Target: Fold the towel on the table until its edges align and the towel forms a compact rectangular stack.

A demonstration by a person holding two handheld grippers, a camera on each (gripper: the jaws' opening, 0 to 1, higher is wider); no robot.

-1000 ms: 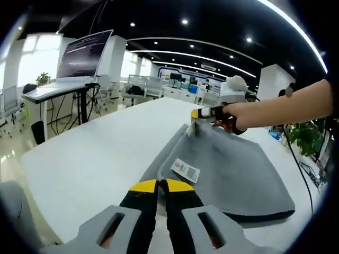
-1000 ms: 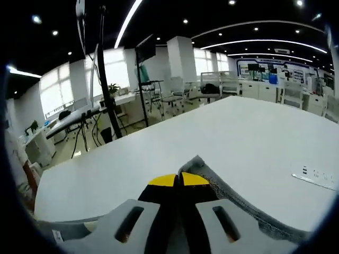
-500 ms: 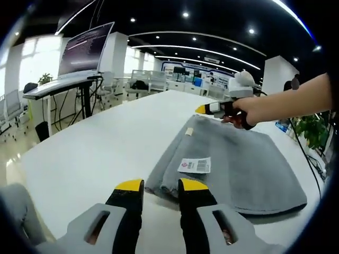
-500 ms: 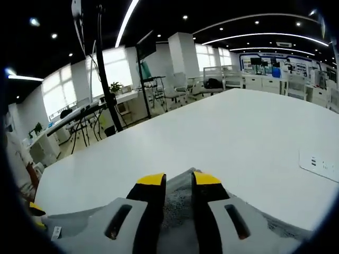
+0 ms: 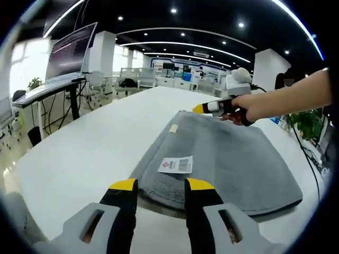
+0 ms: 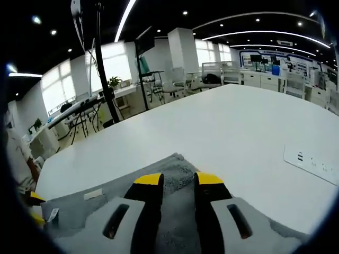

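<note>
A grey towel (image 5: pixel 222 159) lies folded flat on the white table (image 5: pixel 79 153), a white barcode label (image 5: pixel 176 165) on its near part. My left gripper (image 5: pixel 157 184) stands open just short of the towel's near edge, nothing between its fingers. In the left gripper view a person's hand holds the right gripper (image 5: pixel 204 108) over the towel's far corner. My right gripper (image 6: pixel 178 179) is open above the grey towel (image 6: pixel 175 169), its fingers apart and holding nothing. The left gripper's yellow tips (image 6: pixel 33 206) peek in at the far left of the right gripper view.
A white power strip (image 6: pixel 312 164) lies on the table (image 6: pixel 238 127) to the right. Desks with a large monitor (image 5: pixel 69 50) stand beyond the table's left edge. A potted plant (image 5: pixel 310 129) and a cable hang off the right side.
Both grippers have gone from shut on the towel's corners to open, letting it go. The towel now lies flat, and both grippers have drawn back slightly.
</note>
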